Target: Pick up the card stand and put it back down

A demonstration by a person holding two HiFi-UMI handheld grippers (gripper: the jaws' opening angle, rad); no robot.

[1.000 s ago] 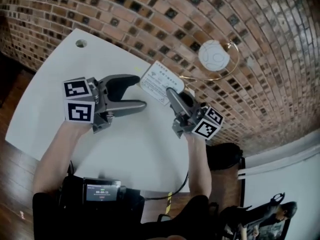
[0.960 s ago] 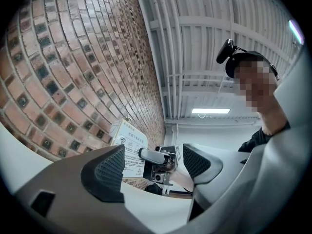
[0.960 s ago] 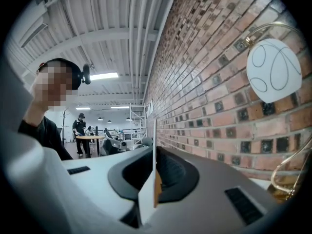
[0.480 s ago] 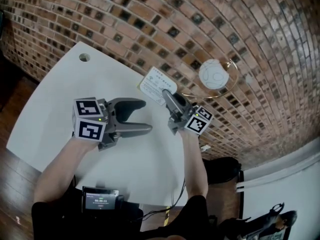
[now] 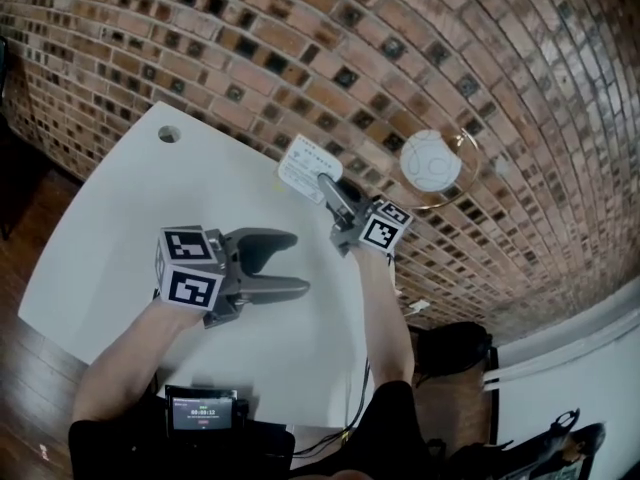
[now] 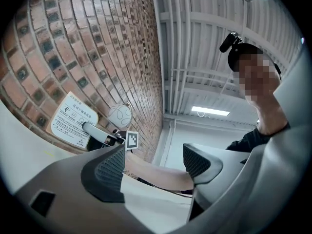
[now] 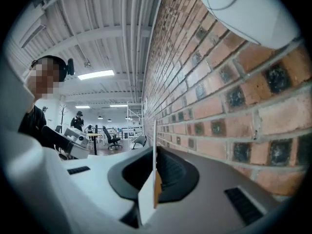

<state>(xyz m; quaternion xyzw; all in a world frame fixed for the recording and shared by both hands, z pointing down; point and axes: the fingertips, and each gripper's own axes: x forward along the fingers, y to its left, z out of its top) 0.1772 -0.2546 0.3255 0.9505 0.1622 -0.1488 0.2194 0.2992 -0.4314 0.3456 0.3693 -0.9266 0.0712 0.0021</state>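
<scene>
R tongs [image 5: 324, 181] pinch thin, flat white card stand [image 5: 300, 162].

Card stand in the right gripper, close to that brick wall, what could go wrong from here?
1. The right gripper pinches the thin card stand near one edge, so it may swing or slip out.
2. It hangs close to the brick wall and could knock against it.
3. It is near the table's back edge, so a careless set-down might tip it off.
</scene>
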